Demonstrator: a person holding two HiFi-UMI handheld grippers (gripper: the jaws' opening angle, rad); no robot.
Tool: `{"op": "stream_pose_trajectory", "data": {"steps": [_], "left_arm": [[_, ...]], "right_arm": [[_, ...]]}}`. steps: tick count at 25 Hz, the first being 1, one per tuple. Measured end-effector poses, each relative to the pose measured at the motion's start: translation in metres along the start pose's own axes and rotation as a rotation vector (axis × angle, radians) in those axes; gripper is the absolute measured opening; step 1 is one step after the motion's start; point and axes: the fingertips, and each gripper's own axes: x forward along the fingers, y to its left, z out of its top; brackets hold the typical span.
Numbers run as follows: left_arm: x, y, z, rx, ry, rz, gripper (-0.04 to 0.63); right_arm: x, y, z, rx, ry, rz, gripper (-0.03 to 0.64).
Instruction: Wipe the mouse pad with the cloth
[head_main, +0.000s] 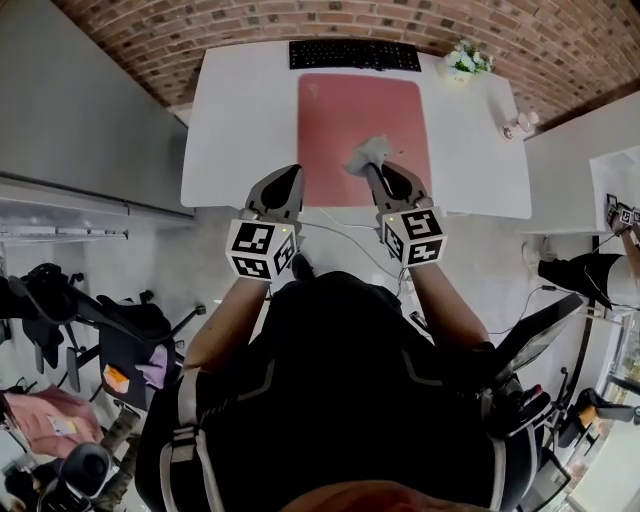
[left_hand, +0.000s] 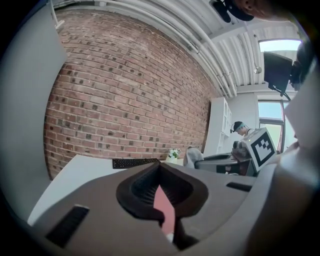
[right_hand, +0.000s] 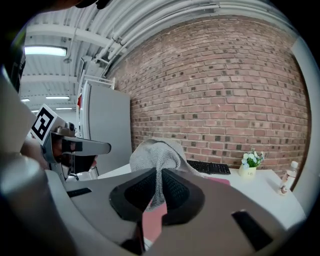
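Mouse pad (head_main: 340, 115): pink, flat on the white desk (head_main: 235, 110), just in front of the black keyboard (head_main: 354, 55). Cloth (head_main: 368, 154): grey and bunched, pinched by one narrow fold in the right gripper (head_main: 374, 170), over the pad's near right part; impossible to say whether touching the pad or held just above it. Left gripper (head_main: 292, 172): jaws together on nothing, at the pad's near left edge, not seen pressing it down. Likely to slip free of the jaws under a hard drag, given so thin a pinch. Likely to wipe only a narrow track while bunched like this, leaving most of the surface untouched unless spread or passed many times. May shove the pad toward the keyboard, with nothing pinning it to the smooth desk. Could scrape the pad with the hard jaw tips if tilted too low. Could knock the potted plant (head_main: 465, 60) or the small bottle (right_hand: 286, 182) on too wide a sweep to the far right. Counted: one mouse pad, one cloth, one keyboard, one potted plant, one small bottle, one desk, two grippers
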Motion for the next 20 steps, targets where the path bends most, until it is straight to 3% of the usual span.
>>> {"op": "stream_pose_trajectory", "data": {"steps": [7,15,20], "left_arm": [[0.011,0.023,-0.037,-0.04,0.073,-0.043,0.0],[0.027,0.048,-0.086,-0.078,0.171,0.015,0.0],[0.036,0.058,-0.115,-0.141,0.233,0.067,0.0]], "right_arm": [[0.037,0.018,-0.028,-0.008,0.037,0.003,0.034],[0.08,0.03,-0.086,-0.021,0.173,0.1,0.034],[0.101,0.043,-0.117,-0.035,0.264,0.185,0.034]]}}
